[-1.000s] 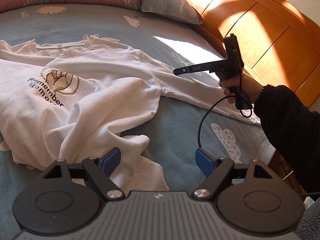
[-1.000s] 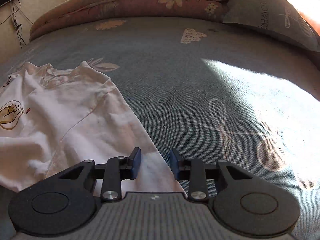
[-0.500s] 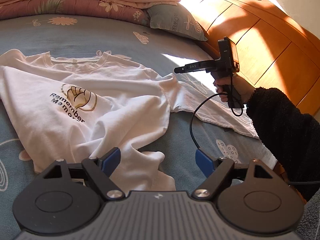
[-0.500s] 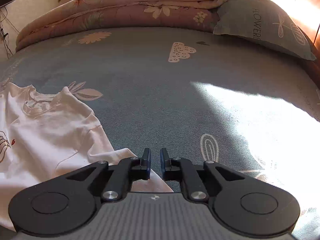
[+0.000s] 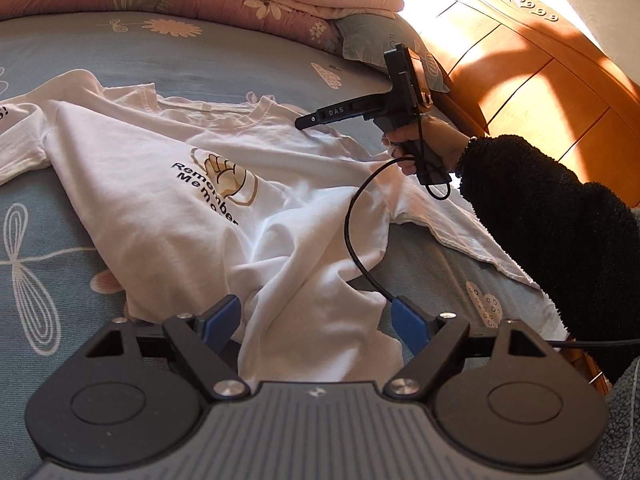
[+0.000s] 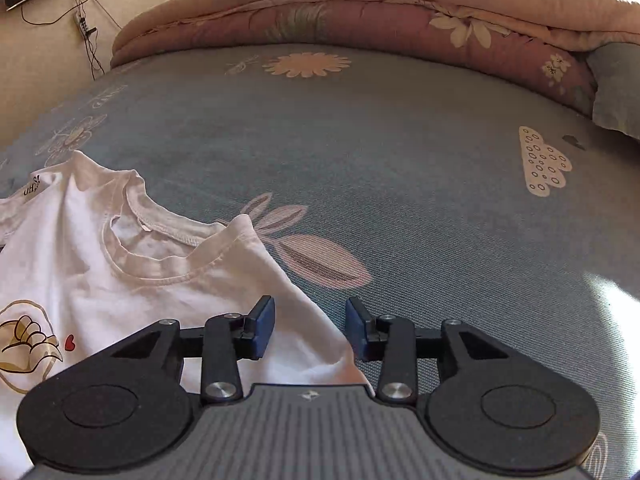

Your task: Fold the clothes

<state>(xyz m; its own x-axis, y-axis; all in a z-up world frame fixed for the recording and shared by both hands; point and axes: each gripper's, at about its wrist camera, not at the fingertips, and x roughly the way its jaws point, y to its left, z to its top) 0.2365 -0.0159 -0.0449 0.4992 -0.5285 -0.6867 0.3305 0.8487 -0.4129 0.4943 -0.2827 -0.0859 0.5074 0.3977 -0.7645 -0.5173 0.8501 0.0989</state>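
Down at the bottom of both views, rumpled white cotton T-shirt [image 5: 224, 208] spread over blue patterned bedsheet [image 6: 400, 152]. Right gripper [image 6: 310, 328] just let go, jaws been opening above the shoulder. Left gripper [image 5: 316, 320] wide, empty. Sleeve dropped, regrasp likely next.

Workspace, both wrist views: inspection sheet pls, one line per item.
Surface: blue patterned bed sheet, sunlit patch at right.
Job's things: white T-shirt spread print-up and rumpled, hem bunched near the camera, one sleeve trailing under the sleeved arm.
Clutter: second white garment at the left edge, mostly out of view.
Grippers: left gripper open above the hem, no cloth pinched; right gripper over the shoulder seam, jaws just been opening, pads apart, nothing clamped.
Cables: black lead looping from the right handle across the shirt.
Surroundings: folded quilt, pillow, wooden headboard, wall wires.
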